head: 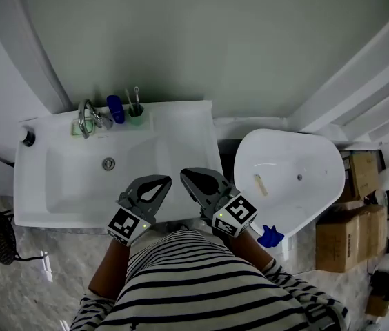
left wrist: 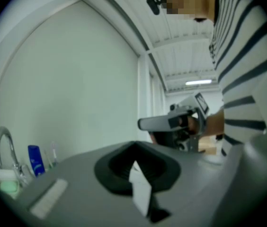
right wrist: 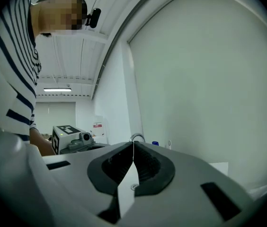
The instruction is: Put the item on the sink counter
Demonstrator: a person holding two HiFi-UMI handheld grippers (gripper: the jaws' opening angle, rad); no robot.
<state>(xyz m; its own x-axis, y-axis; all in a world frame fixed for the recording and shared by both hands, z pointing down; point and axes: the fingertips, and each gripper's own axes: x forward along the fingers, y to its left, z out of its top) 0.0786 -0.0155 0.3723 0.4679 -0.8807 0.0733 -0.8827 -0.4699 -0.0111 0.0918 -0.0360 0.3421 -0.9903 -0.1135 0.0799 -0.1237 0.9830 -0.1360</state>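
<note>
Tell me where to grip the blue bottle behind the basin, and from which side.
Grip the blue bottle around its upper body, coming from the front over the basin. It stands upright at the wall, with the faucet and cup close on either side, so its top is probably freest.

There is one sink [head: 36, 185], with one faucet [head: 87, 114] and one drain [head: 109, 163]. One blue bottle [head: 115, 108] and one cup [head: 136, 112] are there, the cup holding two toothbrushes [head: 136, 94]. There is one white tub [head: 318, 161]. At least two cardboard boxes [head: 339, 238] show. There are two grippers, the left gripper [head: 165, 180] and the right gripper [head: 185, 174], and one person in a striped shirt [head: 201, 281].
</note>
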